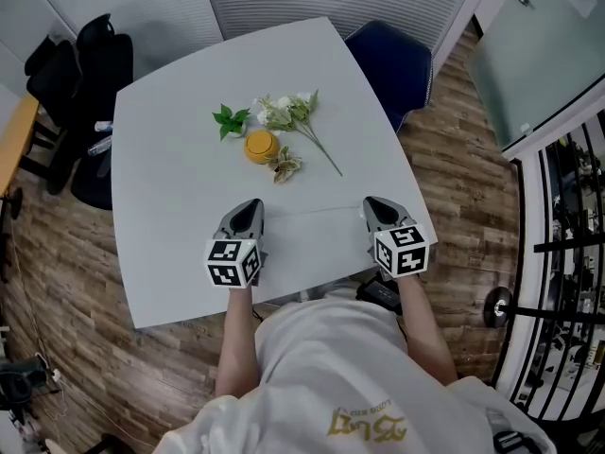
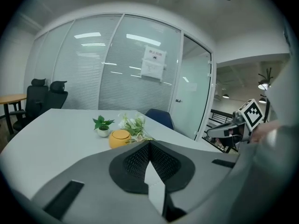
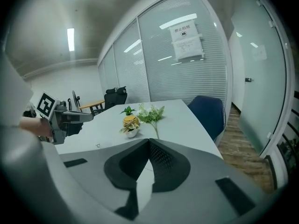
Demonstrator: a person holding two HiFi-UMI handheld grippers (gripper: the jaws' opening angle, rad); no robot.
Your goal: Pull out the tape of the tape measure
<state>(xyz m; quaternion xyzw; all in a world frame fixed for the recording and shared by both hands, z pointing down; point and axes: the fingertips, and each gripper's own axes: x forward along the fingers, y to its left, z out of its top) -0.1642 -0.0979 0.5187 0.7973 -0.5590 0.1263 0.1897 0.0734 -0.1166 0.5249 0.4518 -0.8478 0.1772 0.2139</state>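
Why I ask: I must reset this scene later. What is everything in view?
table: one, pale grey, centre
tape measure: one, yellow, mid-table
potted plant: one, green, left of tape measure in head view
flower sprig: one, white and green, lying beyond tape measure
small blossom: one, beige, near side of tape measure
blue chair: one, table's far side
black chairs: two, left of table
left tool: grey, shut, empty
right tool: grey, shut, empty

pale grey table [image 1: 170, 253]; yellow tape measure [image 1: 261, 147] lies mid-table. small green plant [image 1: 229, 120] just beyond it, left; white flower sprig [image 1: 298, 116] beyond, right; small dried bloom [image 1: 285, 166] just beside, nearer right.
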